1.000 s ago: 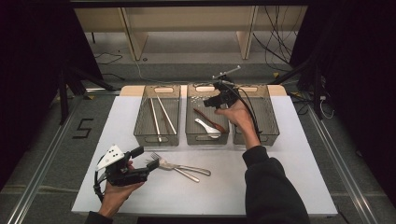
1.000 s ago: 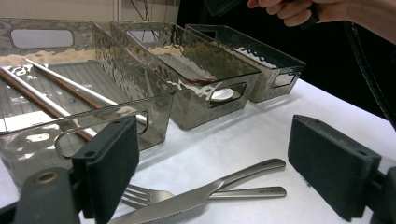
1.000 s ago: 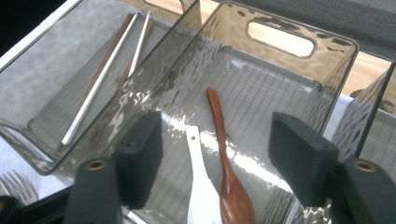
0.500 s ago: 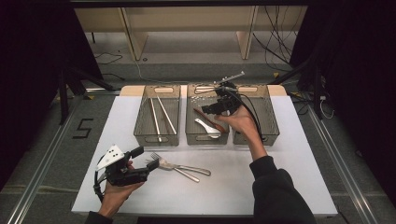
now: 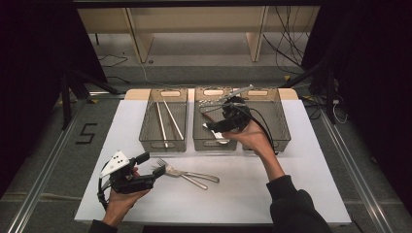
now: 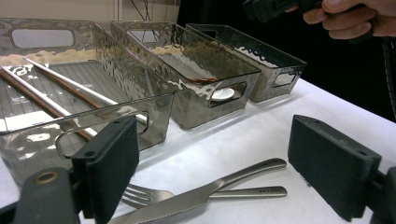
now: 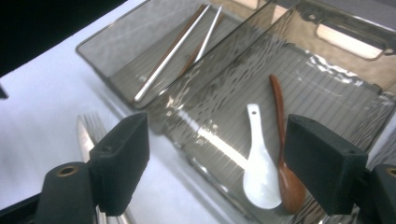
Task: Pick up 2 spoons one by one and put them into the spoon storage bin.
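Observation:
My right gripper hangs over the middle bin. It is open with nothing between its jaws, which have just been opening. Below it in that bin lie a white spoon and a brown wooden spoon. At the front left of the table my left gripper rests open. It points at a fork and a knife that lie crossed on the white tabletop. In the left gripper view the knife lies over the fork, and neither jaw touches them.
Three clear bins stand in a row at the back. The left bin holds two chopsticks, and the right bin sits behind my right hand. The table's white top is bare in front of the utensils.
My right hand has drawn the gripper from the back of the bins toward the near end of the middle bin. The left gripper, fork and knife have not moved.

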Motion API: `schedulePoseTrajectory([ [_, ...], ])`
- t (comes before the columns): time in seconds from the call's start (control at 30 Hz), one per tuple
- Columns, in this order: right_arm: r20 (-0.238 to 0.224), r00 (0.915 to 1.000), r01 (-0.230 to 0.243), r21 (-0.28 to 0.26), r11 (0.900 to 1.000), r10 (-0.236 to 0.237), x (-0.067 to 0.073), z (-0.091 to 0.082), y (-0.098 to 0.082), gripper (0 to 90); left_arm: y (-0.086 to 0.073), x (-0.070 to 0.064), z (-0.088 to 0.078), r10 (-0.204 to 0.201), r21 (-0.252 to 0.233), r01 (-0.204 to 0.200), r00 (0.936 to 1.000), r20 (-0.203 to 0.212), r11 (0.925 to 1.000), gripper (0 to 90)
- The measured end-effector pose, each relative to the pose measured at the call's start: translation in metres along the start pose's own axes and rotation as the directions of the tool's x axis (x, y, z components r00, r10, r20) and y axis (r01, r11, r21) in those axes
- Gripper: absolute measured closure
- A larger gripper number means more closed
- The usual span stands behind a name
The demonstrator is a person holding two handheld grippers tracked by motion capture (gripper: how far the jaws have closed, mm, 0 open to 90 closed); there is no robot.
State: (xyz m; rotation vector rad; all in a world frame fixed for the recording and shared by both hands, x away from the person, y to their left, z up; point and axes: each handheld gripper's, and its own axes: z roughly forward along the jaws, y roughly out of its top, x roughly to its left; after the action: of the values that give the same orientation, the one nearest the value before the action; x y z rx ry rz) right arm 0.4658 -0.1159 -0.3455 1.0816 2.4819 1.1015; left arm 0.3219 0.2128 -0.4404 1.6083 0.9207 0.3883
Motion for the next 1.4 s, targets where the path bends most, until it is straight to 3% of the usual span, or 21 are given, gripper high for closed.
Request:
schedulePoseTrajectory([
  [0.3, -0.024, 0.9992, 0.032, 0.003, 0.999, -0.032, 0.011, -0.001, -0.01, 23.7, 0.0, 0.0, 0.0, 0.003, 0.003, -0.003, 1.0, 0.001, 1.0, 16.1],
  [0.73, -0.059, 0.9955, 0.076, 0.049, 0.996, -0.074, 0.025, 0.006, -0.026, 24.2, 0.0, 0.0, 0.0, 0.003, 0.003, -0.003, 1.0, 0.0, 1.0, 16.1],
  [1.4, -0.108, 0.9836, 0.158, 0.129, 0.979, -0.144, 0.042, 0.024, -0.048, 24.7, 0.0, 0.001, 0.001, -0.003, 0.006, 0.003, 1.0, -0.006, 1.0, 16.1],
])
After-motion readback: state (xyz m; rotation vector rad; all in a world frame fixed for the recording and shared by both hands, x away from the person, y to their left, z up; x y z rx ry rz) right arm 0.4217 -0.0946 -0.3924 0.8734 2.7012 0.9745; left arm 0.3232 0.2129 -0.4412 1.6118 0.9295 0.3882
